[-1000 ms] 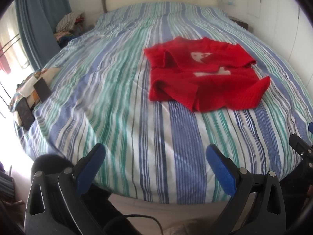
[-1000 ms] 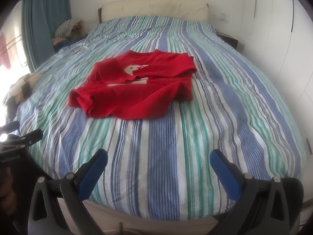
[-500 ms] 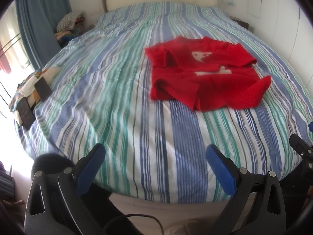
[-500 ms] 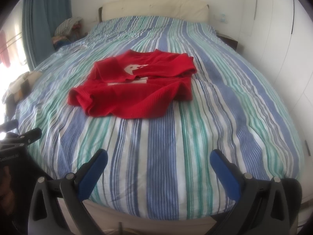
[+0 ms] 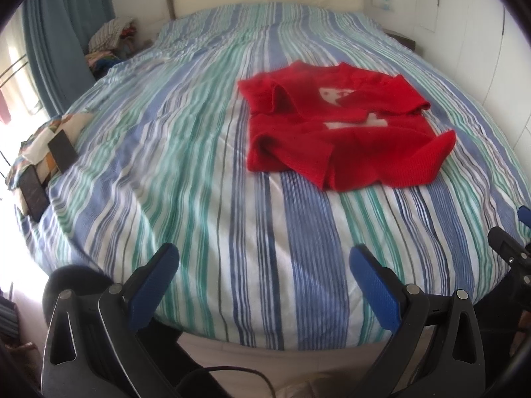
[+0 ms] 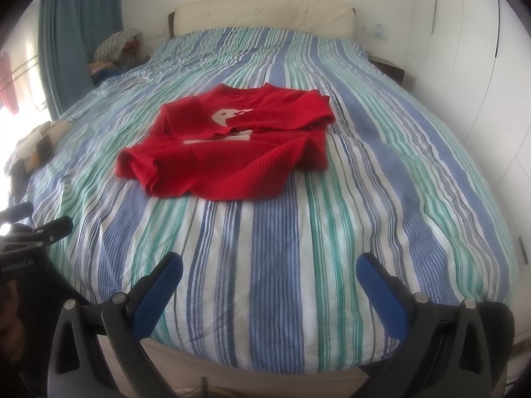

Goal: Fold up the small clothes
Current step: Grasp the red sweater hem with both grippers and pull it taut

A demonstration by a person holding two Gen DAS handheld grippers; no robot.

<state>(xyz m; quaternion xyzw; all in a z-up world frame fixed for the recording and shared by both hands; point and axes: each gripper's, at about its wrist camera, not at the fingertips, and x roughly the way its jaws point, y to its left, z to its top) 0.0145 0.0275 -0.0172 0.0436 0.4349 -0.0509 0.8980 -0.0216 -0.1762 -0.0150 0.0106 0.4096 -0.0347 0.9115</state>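
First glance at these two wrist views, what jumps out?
The red sweater jumps out: it lies crumpled, partly folded over itself, in the middle of the striped bedspread, with a white motif showing on its chest. Both the left gripper and the right gripper hang at the foot of the bed, jaws wide open and holding nothing. Two dark phones sit on a patterned cloth at the bed's left edge.

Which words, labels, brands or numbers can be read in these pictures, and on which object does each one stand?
Small white print on the black body of the left gripper, at the left edge of the right wrist view: too small and blurred to read.
White motif on the red sweater: partly covered by folds, no letters readable.
Striped bedcover, right gripper: no text visible.
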